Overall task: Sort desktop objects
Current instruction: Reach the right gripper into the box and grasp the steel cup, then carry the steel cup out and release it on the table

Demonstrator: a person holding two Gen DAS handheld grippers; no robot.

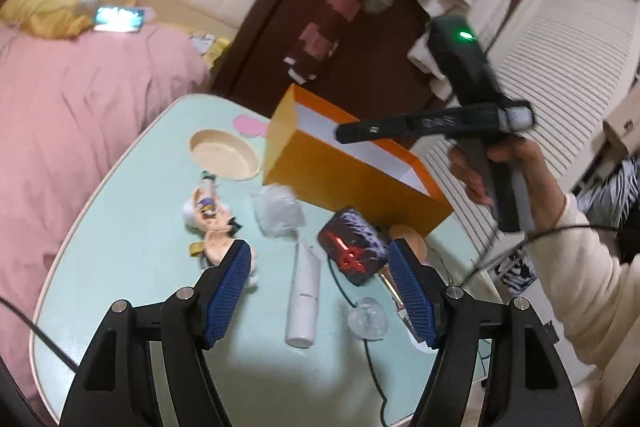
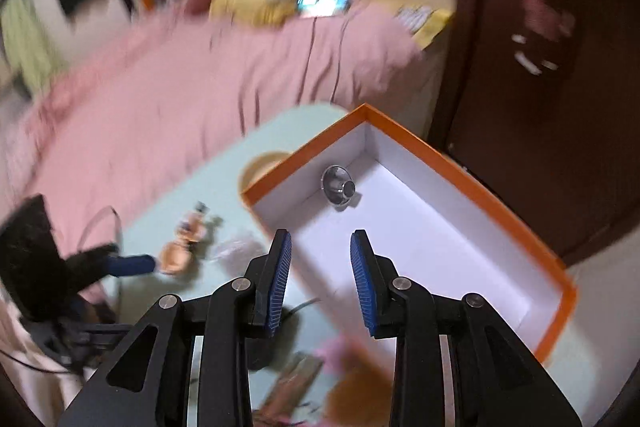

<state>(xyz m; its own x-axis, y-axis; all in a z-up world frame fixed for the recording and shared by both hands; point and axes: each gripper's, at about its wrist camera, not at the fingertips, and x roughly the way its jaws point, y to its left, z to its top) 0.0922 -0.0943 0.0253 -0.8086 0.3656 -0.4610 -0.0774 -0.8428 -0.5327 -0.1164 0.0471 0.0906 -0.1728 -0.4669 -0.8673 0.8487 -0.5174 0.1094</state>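
Observation:
An orange box (image 1: pixel 352 183) with a white inside stands on the pale green table (image 1: pixel 132 227); it also shows in the right wrist view (image 2: pixel 516 211), holding a shiny metal piece (image 2: pixel 338 187). My left gripper (image 1: pixel 320 263) is open and empty above a white tube (image 1: pixel 305 299), a dark case with red marks (image 1: pixel 354 247), a clear cup (image 1: pixel 367 317), a crumpled plastic wrap (image 1: pixel 278 209) and a toy figure (image 1: pixel 210 211). My right gripper (image 2: pixel 320 255) is open and empty above the box's near wall; it appears from the side in the left wrist view (image 1: pixel 352 131).
A round recess (image 1: pixel 224 155) is set in the tabletop near a pink sticker (image 1: pixel 250 125). A black cable (image 1: pixel 360 311) runs across the table. A pink bed (image 1: pixel 80 115) lies left, a brown door (image 1: pixel 320 27) behind. A lit phone (image 1: pixel 119 19) lies on the bed.

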